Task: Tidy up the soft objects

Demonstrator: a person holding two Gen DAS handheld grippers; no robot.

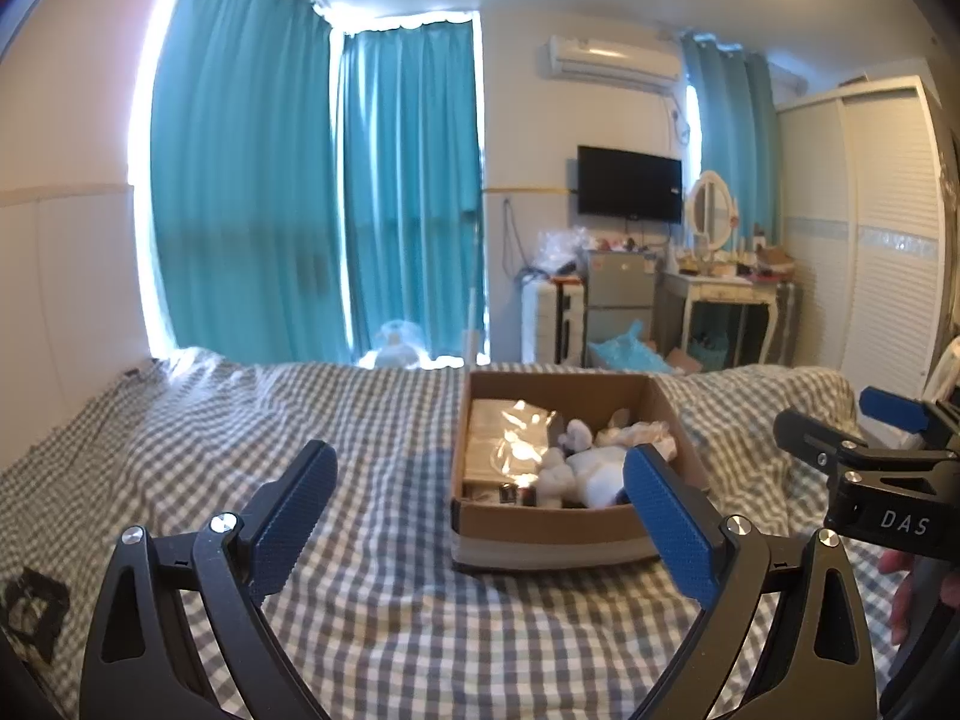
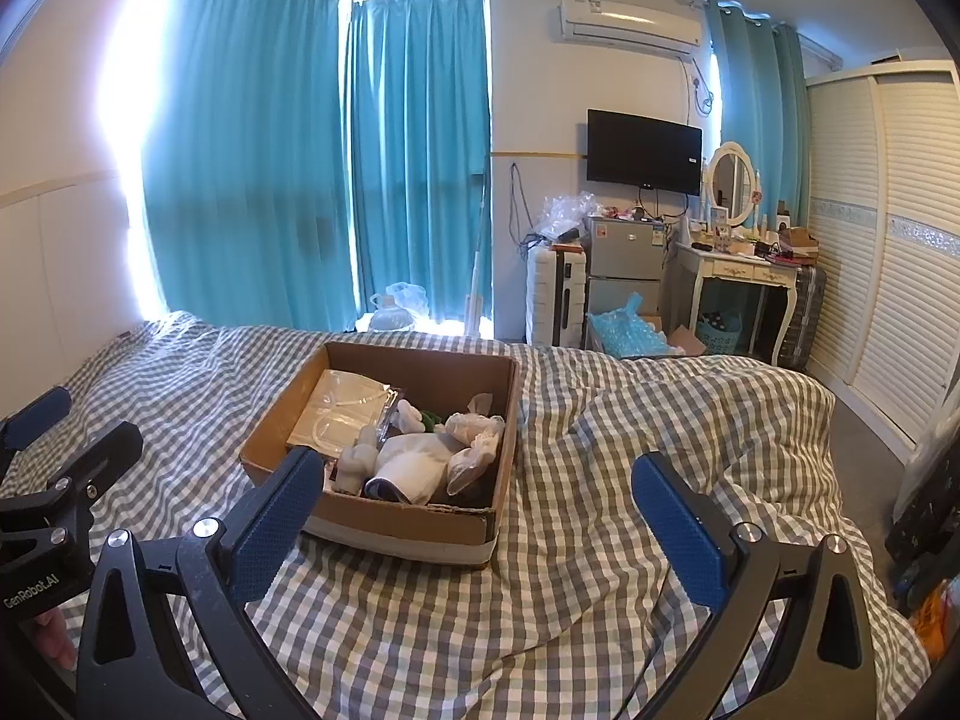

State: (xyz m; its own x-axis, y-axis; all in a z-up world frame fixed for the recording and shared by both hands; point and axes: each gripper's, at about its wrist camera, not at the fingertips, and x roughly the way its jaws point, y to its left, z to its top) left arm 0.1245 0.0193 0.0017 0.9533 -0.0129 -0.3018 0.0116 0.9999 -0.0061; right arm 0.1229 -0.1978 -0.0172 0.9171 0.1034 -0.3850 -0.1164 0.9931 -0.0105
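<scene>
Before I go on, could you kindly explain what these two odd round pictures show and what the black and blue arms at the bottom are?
There is no robot: a person holds a two-finger gripper in each hand, each with a fisheye camera looking along its fingers. One picture is from the left gripper, the other from the right gripper. Both are open and hold nothing. Each also shows at the edge of the other's view. They hover over a bed with a checked cover. On it sits an open cardboard box holding soft toys and a flat plastic packet.
</scene>
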